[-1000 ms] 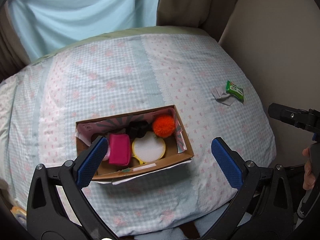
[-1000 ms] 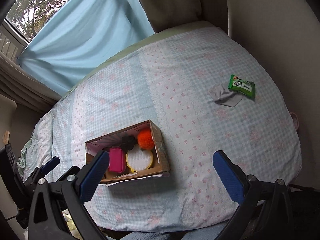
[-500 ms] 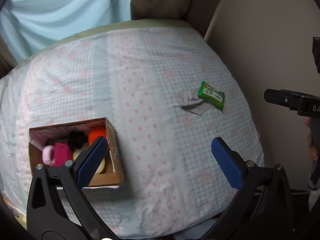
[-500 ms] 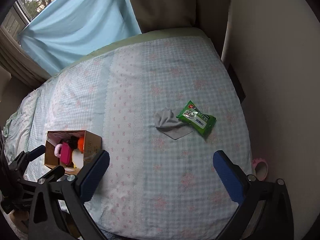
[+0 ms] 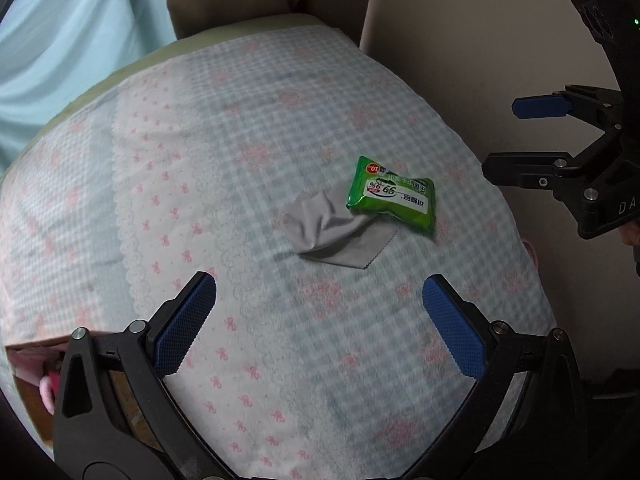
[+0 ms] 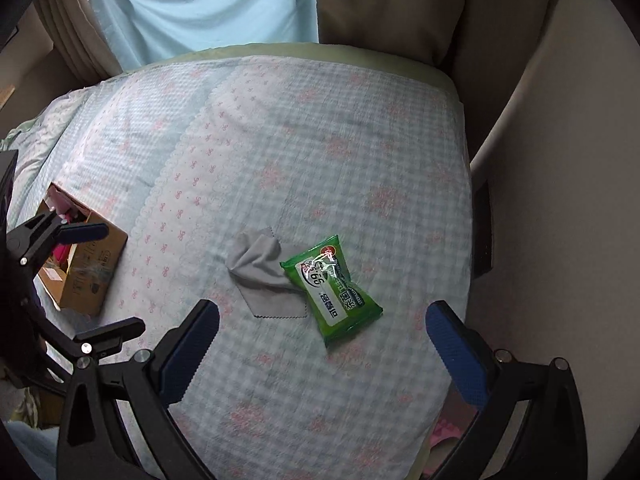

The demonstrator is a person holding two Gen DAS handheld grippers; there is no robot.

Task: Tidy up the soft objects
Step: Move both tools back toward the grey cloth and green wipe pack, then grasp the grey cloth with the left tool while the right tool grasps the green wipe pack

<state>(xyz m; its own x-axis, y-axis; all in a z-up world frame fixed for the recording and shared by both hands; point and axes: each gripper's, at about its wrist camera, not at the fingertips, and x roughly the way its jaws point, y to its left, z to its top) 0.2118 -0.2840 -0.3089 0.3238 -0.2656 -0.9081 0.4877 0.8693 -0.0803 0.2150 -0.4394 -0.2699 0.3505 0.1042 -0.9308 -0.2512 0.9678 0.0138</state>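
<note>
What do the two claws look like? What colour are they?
Both look alike. The left claw and right claw are black plastic frames with silver bolts. Each has two fingers ending in blue, bumpy pads. One frame shows white letters.

Green wipes pack overlapping crumpled grey cloth

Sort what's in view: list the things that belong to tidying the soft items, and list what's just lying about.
Job: grey cloth; green wipes pack; cardboard box; left gripper and right gripper, both open.
Lying about: patterned bedspread; blue curtain; pink item beside the bed.
</note>
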